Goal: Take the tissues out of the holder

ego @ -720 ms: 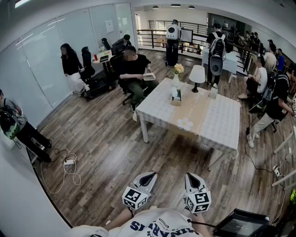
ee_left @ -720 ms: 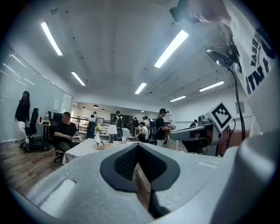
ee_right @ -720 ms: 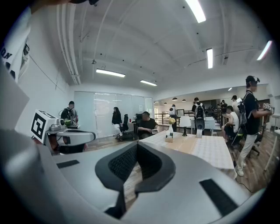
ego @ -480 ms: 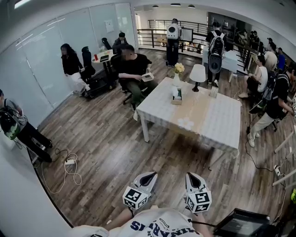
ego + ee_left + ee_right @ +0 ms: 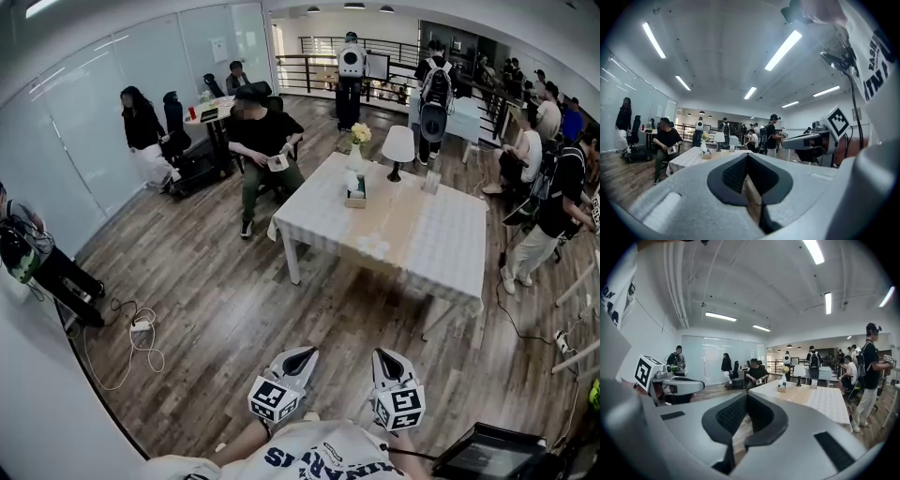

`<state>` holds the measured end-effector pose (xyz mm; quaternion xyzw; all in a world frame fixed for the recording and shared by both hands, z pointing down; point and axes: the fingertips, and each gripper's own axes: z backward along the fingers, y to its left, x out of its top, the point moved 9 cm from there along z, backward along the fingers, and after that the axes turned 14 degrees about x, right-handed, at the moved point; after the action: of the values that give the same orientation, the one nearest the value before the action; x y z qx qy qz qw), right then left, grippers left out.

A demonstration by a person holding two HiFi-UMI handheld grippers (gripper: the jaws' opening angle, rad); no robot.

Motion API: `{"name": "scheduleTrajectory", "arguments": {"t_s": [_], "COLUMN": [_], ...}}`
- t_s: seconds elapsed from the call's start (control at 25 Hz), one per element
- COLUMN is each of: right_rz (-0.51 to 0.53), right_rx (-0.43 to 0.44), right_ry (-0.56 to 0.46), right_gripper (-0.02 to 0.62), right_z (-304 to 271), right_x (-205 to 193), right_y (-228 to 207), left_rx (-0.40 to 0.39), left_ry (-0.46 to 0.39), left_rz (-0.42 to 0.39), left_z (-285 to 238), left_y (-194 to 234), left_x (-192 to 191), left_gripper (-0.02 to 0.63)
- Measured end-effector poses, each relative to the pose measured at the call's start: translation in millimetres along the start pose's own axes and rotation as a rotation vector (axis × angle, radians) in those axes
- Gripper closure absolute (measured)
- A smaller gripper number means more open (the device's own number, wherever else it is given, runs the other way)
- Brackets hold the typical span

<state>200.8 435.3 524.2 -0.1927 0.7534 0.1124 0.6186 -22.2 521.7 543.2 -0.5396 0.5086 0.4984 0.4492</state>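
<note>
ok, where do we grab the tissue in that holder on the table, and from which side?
Probably the tissue tuft poking out of the top of the holder: pinch from above, pull up. The holder stands upright, opening up; the vase sits close behind, so approach from the near side. Too small here to see folds.

A pale checked tablecloth (image 5: 450, 234) is crossed by a tan runner (image 5: 389, 225); the floor (image 5: 216, 309) is patterned in brown wood grain.
</note>
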Motion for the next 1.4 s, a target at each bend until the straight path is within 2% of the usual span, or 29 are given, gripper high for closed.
{"name": "scheduleTrajectory", "arguments": {"t_s": [0.28, 0.44, 0.76, 1.0, 1.2, 1.4], "right_rz": [-0.012, -0.007, -0.057, -0.066, -0.057, -0.047], "right_rx": [0.005, -0.042, -0.08, -0.098, -0.09, -0.097], "right_ry": [0.007, -0.01, 0.002, -0.003, 0.013, 0.031], "right_gripper": [0.586, 0.586, 0.586, 0.588, 0.588, 0.588], "right_z": [20.8, 35.8, 57.3, 52.9, 31.5, 3.7], "right_x": [-9.4, -20.7, -34.6, -36.3, -31.1, -25.9], "right_y": [-18.6, -39.8, -72.7, -92.4, -104.9, -121.9], "left_rx": [-0.002, -0.011, -0.08, -0.073, -0.061, -0.078], "left_ry": [0.011, 0.019, 0.045, 0.033, 0.058, 0.047], "left_rz": [-0.005, 0.004, -0.001, -0.005, 0.015, 0.013], "left_z": [-9.4, -19.1, -33.3, -53.5, -75.3, -110.6], "left_y": [-28.2, -53.2, -94.6, -92.4, -73.4, -50.3], "left_x": [-3.4, -13.0, -12.2, -7.6, -15.7, -16.1], "left_gripper": [0.606, 0.606, 0.606, 0.606, 0.606, 0.606]}}
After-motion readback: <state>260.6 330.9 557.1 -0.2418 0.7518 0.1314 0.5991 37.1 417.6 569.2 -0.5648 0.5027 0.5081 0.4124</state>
